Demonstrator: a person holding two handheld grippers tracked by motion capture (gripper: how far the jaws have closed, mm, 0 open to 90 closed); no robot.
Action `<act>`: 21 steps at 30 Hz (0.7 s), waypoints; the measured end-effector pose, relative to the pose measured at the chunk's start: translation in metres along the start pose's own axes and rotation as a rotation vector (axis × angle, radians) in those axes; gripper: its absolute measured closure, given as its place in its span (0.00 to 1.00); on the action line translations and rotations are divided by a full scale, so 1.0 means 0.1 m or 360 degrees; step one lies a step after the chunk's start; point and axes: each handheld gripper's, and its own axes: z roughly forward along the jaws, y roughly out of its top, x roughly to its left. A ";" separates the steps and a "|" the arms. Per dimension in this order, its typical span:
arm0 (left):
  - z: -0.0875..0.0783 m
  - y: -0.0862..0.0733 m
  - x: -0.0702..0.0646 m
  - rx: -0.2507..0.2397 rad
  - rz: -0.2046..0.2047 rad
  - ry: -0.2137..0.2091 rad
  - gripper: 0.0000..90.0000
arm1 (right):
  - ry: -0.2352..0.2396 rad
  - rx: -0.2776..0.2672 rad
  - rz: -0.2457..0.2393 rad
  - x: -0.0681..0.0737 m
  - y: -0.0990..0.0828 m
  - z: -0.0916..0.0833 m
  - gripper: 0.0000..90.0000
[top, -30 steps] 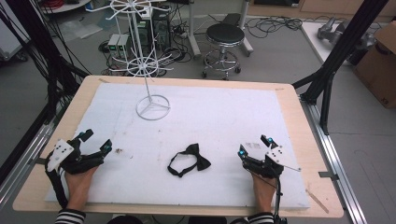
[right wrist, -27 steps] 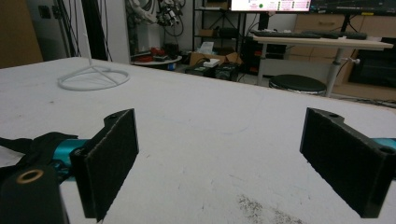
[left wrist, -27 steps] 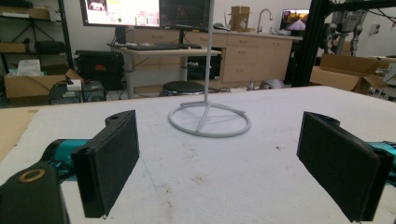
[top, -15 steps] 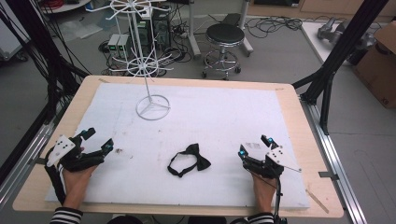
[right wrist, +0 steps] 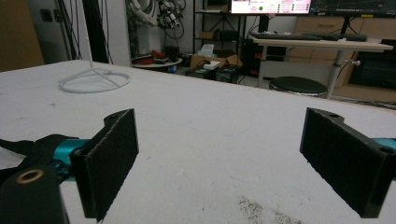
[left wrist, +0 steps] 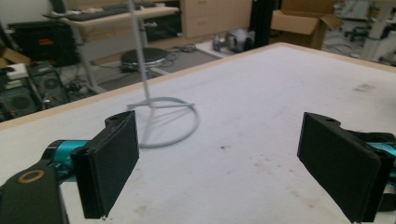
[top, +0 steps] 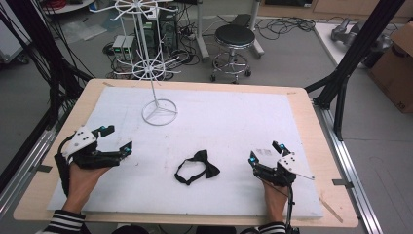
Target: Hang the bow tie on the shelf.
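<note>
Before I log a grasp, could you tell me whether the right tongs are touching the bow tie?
Apart. In the high view, bare white mat lies between the right tongs and the bow tie.

High view looks down; both low claw views share the stand [top: 158,111].

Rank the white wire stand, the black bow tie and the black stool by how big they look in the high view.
1. white wire stand, tallest by far
2. black stool, though farther away
3. black bow tie
</note>
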 end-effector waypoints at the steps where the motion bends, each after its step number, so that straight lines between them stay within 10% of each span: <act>1: 0.03 0.04 -0.03 0.0019 0.0011 -0.0027 0.15 | 0.0000 -0.0001 0.0001 0.00 0.00 0.00 0.12; 21: 0.74 0.28 -0.63 0.0432 0.0214 -0.0516 0.18 | -0.0001 -0.0051 0.0001 -0.01 -0.01 -0.03 0.12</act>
